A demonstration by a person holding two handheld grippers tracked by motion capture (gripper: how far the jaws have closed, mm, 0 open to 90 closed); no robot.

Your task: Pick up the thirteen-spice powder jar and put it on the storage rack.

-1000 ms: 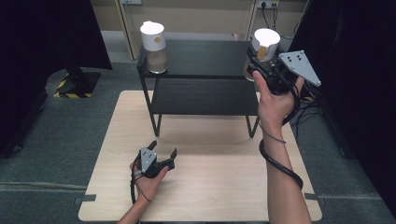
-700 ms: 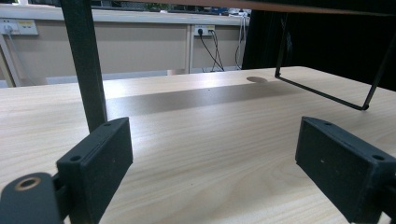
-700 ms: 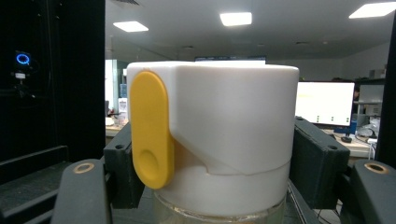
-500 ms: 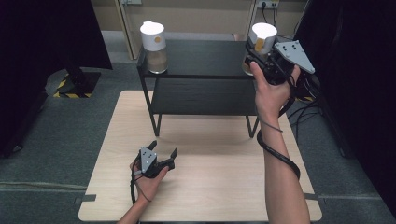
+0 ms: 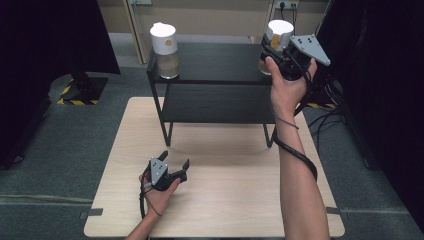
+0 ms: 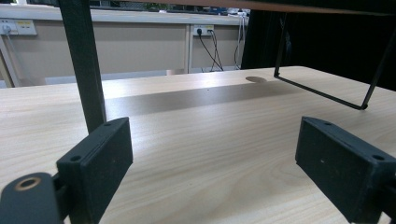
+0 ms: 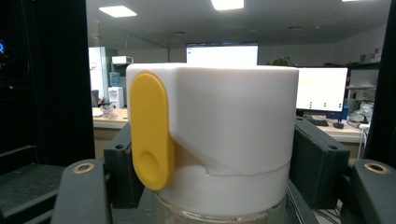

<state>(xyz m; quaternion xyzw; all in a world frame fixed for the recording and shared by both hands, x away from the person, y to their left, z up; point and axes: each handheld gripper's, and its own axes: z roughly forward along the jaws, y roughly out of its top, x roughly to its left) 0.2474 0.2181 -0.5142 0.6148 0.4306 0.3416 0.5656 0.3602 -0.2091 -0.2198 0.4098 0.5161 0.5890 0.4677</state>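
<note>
A white lid [image 7: 219, 135] with a yellow oval tab [image 7: 150, 133] is showing on the clear jar at the black shelf's [image 5: 215, 65] right corner; the jar at its left corner [image 5: 165, 44] is wearing the same white and yellow. The counter [image 5: 225, 200] is showing pale wood grain. Both grippers, left [image 5: 174, 170] and right [image 7: 205, 172], are showing black with grey plates.

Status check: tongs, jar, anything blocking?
Right tongs shut on white-lidded jar at the shelf's right end. Left tongs open, idle on the table. Second jar at the shelf's left end, well apart. No obstruction seen.
</note>
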